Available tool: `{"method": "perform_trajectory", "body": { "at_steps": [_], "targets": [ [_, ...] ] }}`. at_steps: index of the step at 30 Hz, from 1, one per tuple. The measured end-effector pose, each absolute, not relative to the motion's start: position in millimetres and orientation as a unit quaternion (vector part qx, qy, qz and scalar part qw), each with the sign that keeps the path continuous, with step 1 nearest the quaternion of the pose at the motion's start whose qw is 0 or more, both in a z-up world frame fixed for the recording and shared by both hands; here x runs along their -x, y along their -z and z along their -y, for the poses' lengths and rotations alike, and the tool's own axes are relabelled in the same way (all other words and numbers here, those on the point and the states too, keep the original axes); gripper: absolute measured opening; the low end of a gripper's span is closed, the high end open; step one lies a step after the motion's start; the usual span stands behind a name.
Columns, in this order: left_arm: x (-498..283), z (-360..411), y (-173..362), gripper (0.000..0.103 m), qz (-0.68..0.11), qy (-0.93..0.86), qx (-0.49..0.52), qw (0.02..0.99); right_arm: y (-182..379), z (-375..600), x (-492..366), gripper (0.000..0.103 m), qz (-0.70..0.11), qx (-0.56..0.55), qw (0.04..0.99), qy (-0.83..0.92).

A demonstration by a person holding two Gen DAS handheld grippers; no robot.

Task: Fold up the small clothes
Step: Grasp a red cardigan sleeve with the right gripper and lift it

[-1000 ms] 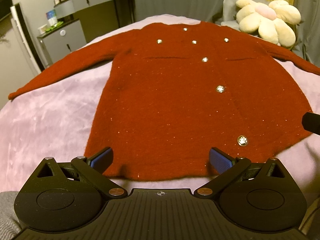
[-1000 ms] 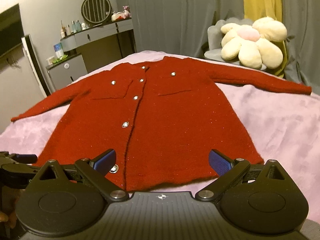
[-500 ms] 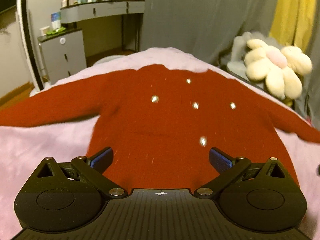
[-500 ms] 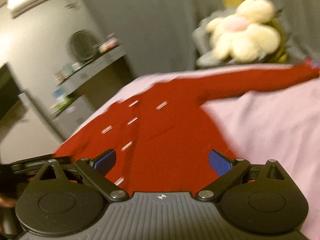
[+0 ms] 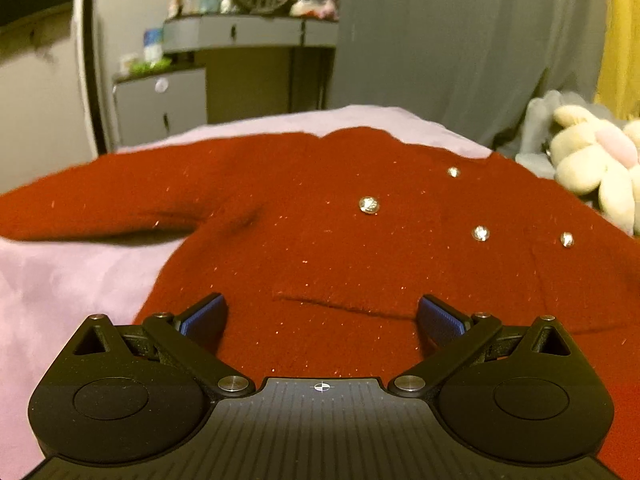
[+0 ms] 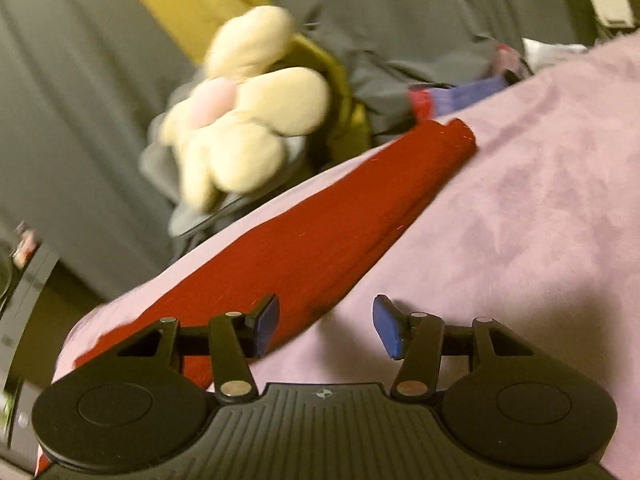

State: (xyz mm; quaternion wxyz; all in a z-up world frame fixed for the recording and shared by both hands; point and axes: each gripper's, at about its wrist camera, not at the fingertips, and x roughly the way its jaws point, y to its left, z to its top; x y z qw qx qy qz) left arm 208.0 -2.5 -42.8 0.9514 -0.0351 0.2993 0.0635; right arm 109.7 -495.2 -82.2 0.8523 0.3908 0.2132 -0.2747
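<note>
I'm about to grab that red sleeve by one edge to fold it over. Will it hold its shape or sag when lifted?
Probably sag: the sleeve of the red cardigan is soft knit lying limp along the pink blanket, so the cuff end would likely droop. Its fuzzy surface suggests it won't slip from the right gripper, whose jaws stand open at its edge. It may drag on the blanket.

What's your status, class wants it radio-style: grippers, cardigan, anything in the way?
Left gripper open over the red cardigan. Right gripper open at the sleeve, nothing held. Cardigan flat, unfolded. Plush toy beyond the bed edge, not in the way.
</note>
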Motion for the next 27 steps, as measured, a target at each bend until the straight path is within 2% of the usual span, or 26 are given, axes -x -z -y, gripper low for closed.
{"method": "perform_trajectory", "body": {
  "at_steps": [6,7,8,10,13,15,18,21,24,25,27],
  "targets": [
    [-207.1,7.4,51.1,0.103,-0.296,-0.062,0.007,0.953,101.8,512.9,-138.3,0.051,-0.193,-0.396,0.84,0.316],
    [-207.5,6.3,51.7,0.103,-0.297,-0.061,0.009,0.953,102.0,512.3,-144.5,0.044,-0.196,-0.388,0.841,0.322],
    [-207.9,5.0,52.2,0.103,-0.298,-0.06,0.011,0.953,100.4,511.3,-150.4,0.032,-0.201,-0.379,0.842,0.327],
    [-208.3,3.5,52.1,0.103,-0.299,-0.058,0.014,0.952,100.0,508.2,-160.8,0.018,-0.217,-0.356,0.847,0.329],
    [-209.8,2.8,52.6,0.103,-0.303,-0.056,0.013,0.951,90.1,498.4,-176.4,0.013,-0.242,-0.303,0.858,0.337],
    [-209.9,1.5,52.2,0.103,-0.305,-0.055,0.015,0.951,74.6,479.2,-185.0,0.012,-0.253,-0.234,0.875,0.341],
    [-209.6,-0.5,52.3,0.103,-0.309,-0.052,0.02,0.949,41.9,423.9,-202.6,0.012,-0.244,-0.075,0.916,0.308],
    [-212.5,-3.5,51.4,0.103,-0.316,-0.047,0.029,0.947,13.8,343.2,-212.7,0.012,-0.215,0.077,0.949,0.219],
    [-212.4,-6.7,52.3,0.103,-0.318,-0.04,0.034,0.947,10.7,248.4,-206.7,0.012,-0.189,0.225,0.952,0.084],
    [-212.0,-7.5,52.5,0.103,-0.318,-0.036,0.032,0.947,15.7,221.4,-203.2,0.014,-0.196,0.255,0.946,0.038],
    [-211.5,-8.6,52.8,0.103,-0.319,-0.029,0.027,0.947,30.0,180.3,-194.7,0.025,-0.219,0.293,0.93,-0.033]
  ]
}}
